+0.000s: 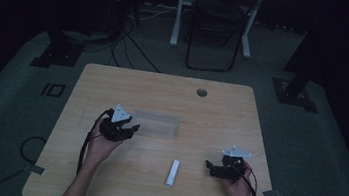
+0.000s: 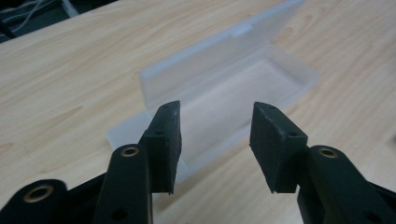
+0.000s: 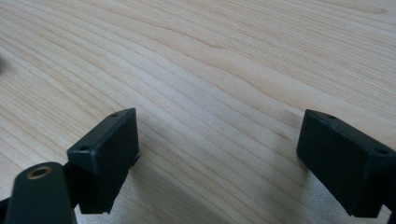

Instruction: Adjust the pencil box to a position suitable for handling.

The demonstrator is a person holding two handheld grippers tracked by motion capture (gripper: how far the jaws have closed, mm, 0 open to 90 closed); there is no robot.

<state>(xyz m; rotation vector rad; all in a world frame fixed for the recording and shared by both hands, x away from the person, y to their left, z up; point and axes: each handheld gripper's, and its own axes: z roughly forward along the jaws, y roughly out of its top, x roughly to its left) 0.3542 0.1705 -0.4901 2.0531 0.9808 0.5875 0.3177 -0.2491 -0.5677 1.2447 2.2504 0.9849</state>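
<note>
A clear plastic box [image 1: 156, 124] lies open in the middle of the wooden table [image 1: 210, 117], its lid folded back. My left gripper [image 1: 131, 129] hovers at the box's left end, open, jaws empty. In the left gripper view the box [image 2: 243, 88] sits just beyond the open gripper [image 2: 215, 140], its tray facing up. A small white stick-like object [image 1: 172, 172] lies flat near the front of the table. My right gripper [image 1: 210, 167] is to the right of it, open and pointing left. The right gripper view has the wide-open gripper [image 3: 219, 158] over bare wood.
A round cable hole [image 1: 202, 92] is near the table's far edge. Beyond the table stand a dark folding chair [image 1: 216, 27] and white desk legs [image 1: 178, 13]. Cables run over the grey floor at the left.
</note>
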